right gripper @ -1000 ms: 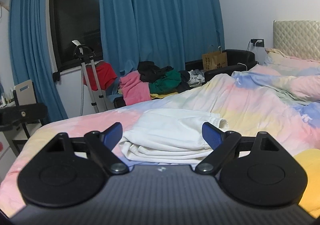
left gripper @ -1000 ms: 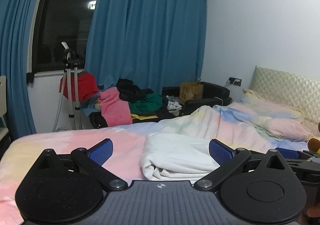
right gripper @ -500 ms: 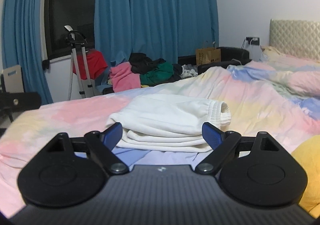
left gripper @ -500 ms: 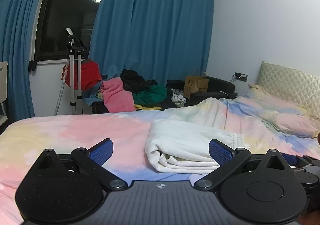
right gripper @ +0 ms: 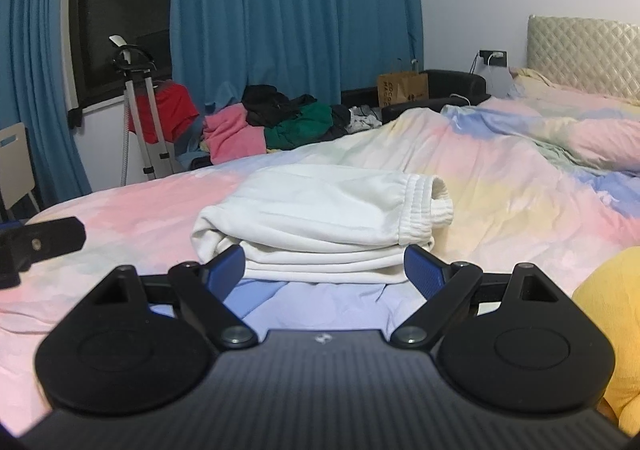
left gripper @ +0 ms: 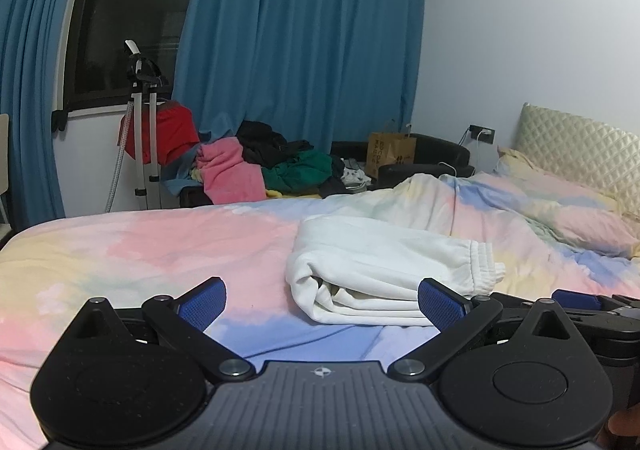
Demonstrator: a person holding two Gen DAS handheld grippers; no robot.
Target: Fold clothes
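Note:
A folded white garment point(left gripper: 384, 270) with an elastic waistband lies in a neat stack on the pastel bedspread point(left gripper: 140, 246); it also shows in the right wrist view point(right gripper: 320, 222). My left gripper point(left gripper: 322, 300) is open and empty, low over the bed, just short of the garment's near left corner. My right gripper point(right gripper: 324, 268) is open and empty, its blue pads either side of the stack's near edge, just in front of it. The right gripper's tip shows at the left wrist view's right edge point(left gripper: 576, 300).
A yellow plush item point(right gripper: 612, 330) lies on the bed at my right. Beyond the bed's far edge is a pile of clothes point(left gripper: 264, 166), a steamer stand point(left gripper: 140, 130), a paper bag point(left gripper: 390, 152) and blue curtains point(left gripper: 296, 42). The headboard point(left gripper: 580, 142) is far right.
Both grippers have dropped lower and come closer to the folded white garment, which now looks larger. Both stayed open. The garment has not moved.

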